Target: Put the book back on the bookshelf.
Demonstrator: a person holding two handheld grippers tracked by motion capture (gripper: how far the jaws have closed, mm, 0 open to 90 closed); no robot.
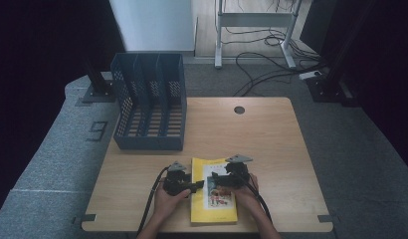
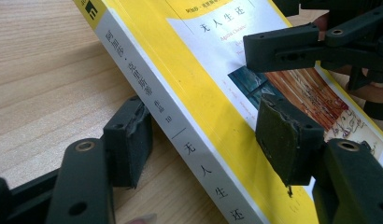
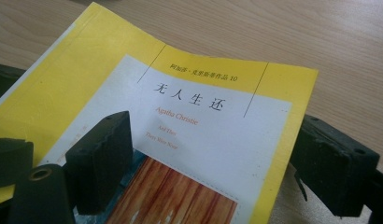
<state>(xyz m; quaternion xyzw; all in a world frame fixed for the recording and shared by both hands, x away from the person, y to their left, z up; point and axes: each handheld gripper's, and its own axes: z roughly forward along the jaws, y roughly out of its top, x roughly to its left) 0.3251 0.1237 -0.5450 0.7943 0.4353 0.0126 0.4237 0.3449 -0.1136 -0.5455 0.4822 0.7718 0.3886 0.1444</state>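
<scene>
Item: yellow paperback book (image 1: 213, 190), a Chinese edition of an Agatha Christie novel, front cover up. It lies flat on the wooden table (image 1: 271, 144) near the front edge, between the person's two hands. The cover carries a white panel with black title characters and a picture with reddish-brown planks; the spine is white with black characters.

Left gripper (image 1: 194, 186): held in the left hand (image 1: 167, 199) at the book's spine side, pointing toward the book. In the left gripper view its jaws stand apart across the spine edge, one pad (image 2: 133, 140) on the table side just beside the spine, the other (image 2: 287, 140) above the cover. Neither pad presses on the book (image 2: 180, 93).

Right gripper (image 1: 212, 180): held in the right hand (image 1: 244, 194) over the cover. In the right gripper view its jaws stand wide, one pad (image 3: 101, 158) over the cover's picture, the other (image 3: 334, 163) beyond the book's (image 3: 203, 116) outer edge, over the table. Not gripping the book.

Also present: a dark blue-grey perforated file rack (image 1: 150, 102) with three upright compartments, at the table's far left corner, well apart from the book. A round cable hole (image 1: 239, 110) sits near the far edge.
</scene>
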